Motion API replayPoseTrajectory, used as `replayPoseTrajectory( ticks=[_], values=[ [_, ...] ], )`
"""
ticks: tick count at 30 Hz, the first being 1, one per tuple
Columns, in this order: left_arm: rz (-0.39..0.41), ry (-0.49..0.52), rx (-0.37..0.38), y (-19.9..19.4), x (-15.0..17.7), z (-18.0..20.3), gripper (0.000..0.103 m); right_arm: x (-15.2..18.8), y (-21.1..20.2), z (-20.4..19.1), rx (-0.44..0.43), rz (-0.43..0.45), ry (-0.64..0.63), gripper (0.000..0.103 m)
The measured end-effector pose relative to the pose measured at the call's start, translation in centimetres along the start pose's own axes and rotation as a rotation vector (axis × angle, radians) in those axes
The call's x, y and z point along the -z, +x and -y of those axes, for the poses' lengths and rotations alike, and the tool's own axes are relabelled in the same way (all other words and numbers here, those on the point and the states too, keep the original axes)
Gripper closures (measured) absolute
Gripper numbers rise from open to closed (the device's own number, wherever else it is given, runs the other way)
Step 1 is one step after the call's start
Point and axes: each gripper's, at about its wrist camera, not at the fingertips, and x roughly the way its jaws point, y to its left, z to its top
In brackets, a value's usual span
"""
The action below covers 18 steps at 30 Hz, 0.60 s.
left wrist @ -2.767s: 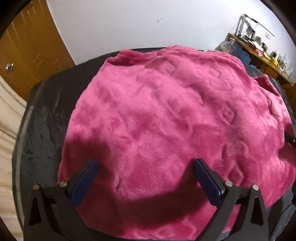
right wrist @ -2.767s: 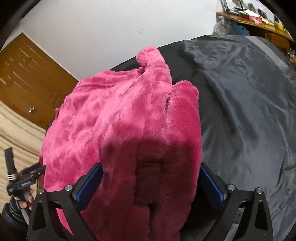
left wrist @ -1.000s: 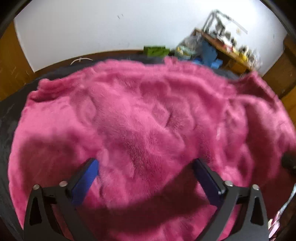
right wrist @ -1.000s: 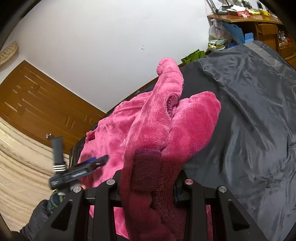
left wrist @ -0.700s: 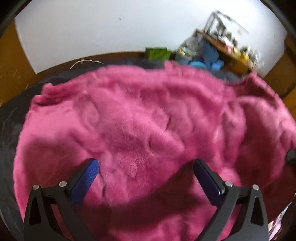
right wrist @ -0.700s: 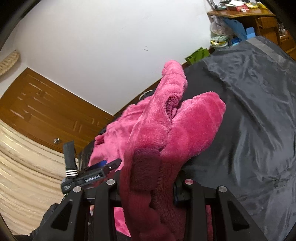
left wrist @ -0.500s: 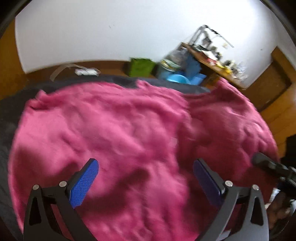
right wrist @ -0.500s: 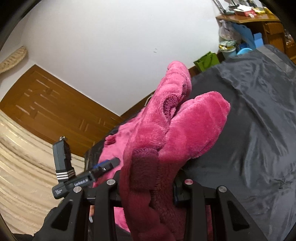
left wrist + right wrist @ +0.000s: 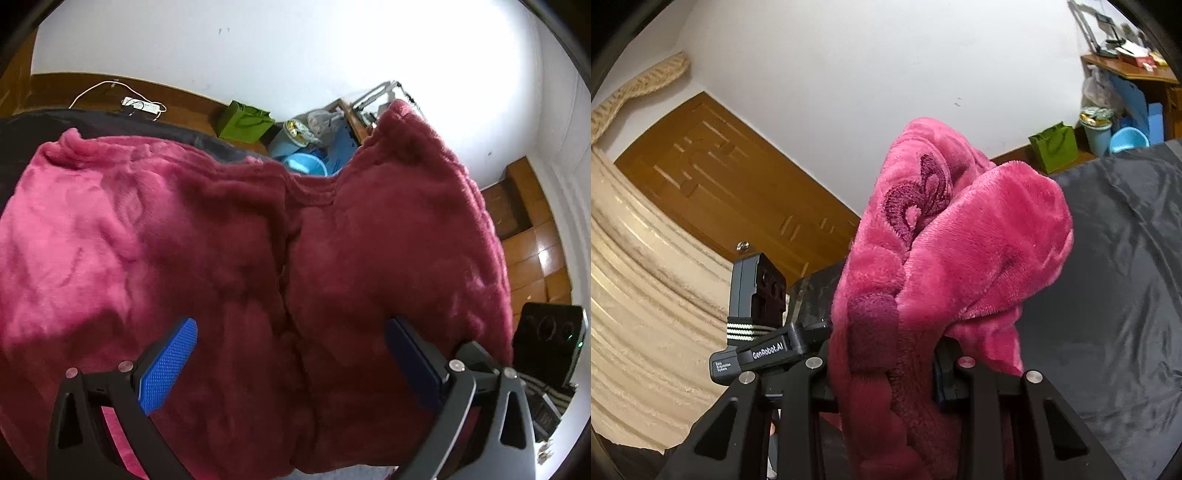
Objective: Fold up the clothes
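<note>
Right tongs [image 9: 886,373] clamp the raised pink fleece garment [image 9: 960,240].

From my left wrist view, the garment [image 9: 221,258] lies spread on the bed cover [image 9: 33,129], and everything else I place against it. My left gripper [image 9: 291,354] stands over its near part, fingers wide to either side of a fold line. Behind the garment's far edge sit a paper bag [image 9: 245,123] and a basin [image 9: 306,166]; a power strip [image 9: 142,105] lies on the floor behind its left corner. In the right wrist view, my right gripper [image 9: 886,369] pinches a bunched part of the garment, raised above the cover.
</note>
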Motion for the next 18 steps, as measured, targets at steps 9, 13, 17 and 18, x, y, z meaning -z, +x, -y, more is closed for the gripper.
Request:
replayPoseTrajectory(
  ticks=[9, 13, 17, 18],
  values=[
    [0.115, -0.089, 0.045, -8.1, -0.8, -4.8, 0.001, -1.1, 4.4, -7.8, -0.003, -0.009, -0.137, 0.068],
    [0.152, -0.122, 0.008, -11.0, -0.8, -8.4, 0.001, -0.9, 7.6, -11.3, 0.008, -0.043, -0.195, 0.068],
    [0.17, -0.184, -0.027, -12.6, -0.3, -12.3, 0.001, 0.4, 11.7, -14.1, 0.014, -0.104, -0.245, 0.068],
    [0.172, -0.201, -0.032, -12.9, -0.1, -13.3, 0.001, 0.8, 12.5, -14.6, 0.006, -0.126, -0.26, 0.068]
  ],
)
